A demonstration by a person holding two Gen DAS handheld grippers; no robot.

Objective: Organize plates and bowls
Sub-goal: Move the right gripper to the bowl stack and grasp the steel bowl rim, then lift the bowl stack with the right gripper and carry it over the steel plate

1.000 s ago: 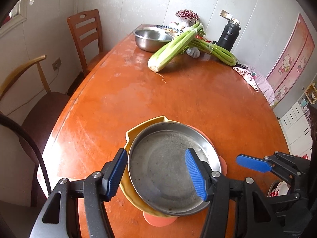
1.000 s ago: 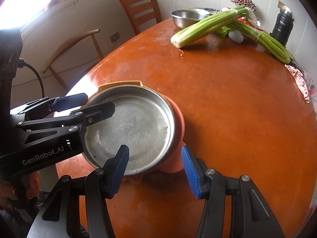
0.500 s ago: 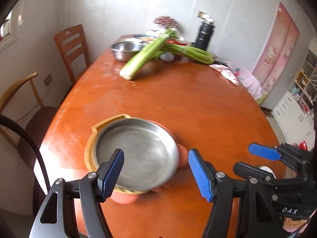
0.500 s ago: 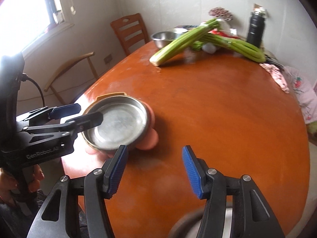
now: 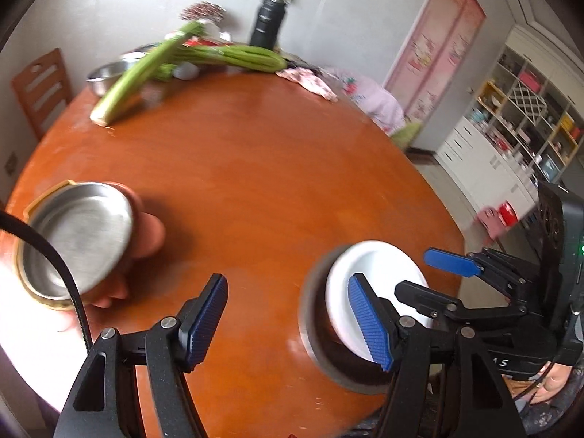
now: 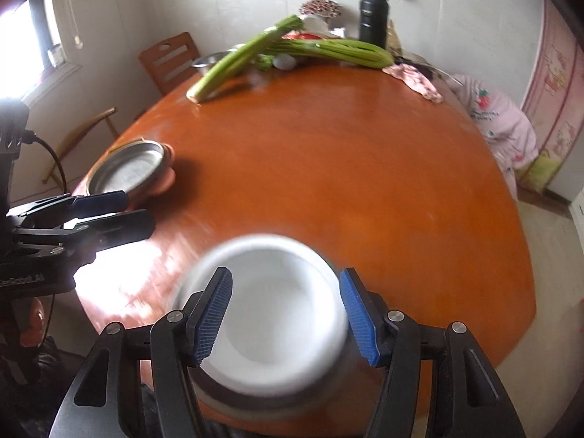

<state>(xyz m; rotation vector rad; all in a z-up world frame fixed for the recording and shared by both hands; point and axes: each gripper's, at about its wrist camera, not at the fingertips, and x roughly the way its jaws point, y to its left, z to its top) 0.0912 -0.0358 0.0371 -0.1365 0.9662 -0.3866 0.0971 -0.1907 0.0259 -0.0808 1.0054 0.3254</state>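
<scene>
A steel pan [image 5: 75, 233] sits stacked on a yellow dish and an orange plate [image 5: 148, 233] at the table's left edge; it also shows in the right wrist view [image 6: 127, 169]. A white bowl [image 6: 272, 310] rests in a steel dish [image 5: 317, 332] at the near edge. My left gripper [image 5: 288, 321] is open and empty over bare table between the two stacks. My right gripper [image 6: 286, 314] is open, its fingers on either side of the white bowl [image 5: 372, 284], above it.
Celery stalks [image 6: 292, 51], a steel bowl [image 5: 106, 76], a black flask [image 6: 372, 14] and a pink cloth [image 6: 416, 78] lie at the table's far end. Wooden chairs [image 6: 169, 60] stand at the left. Shelves [image 5: 511, 124] are at the right.
Both grippers swung right, away from the steel pan stack. The white bowl in the steel dish has come into view, now between my right gripper's fingers.
</scene>
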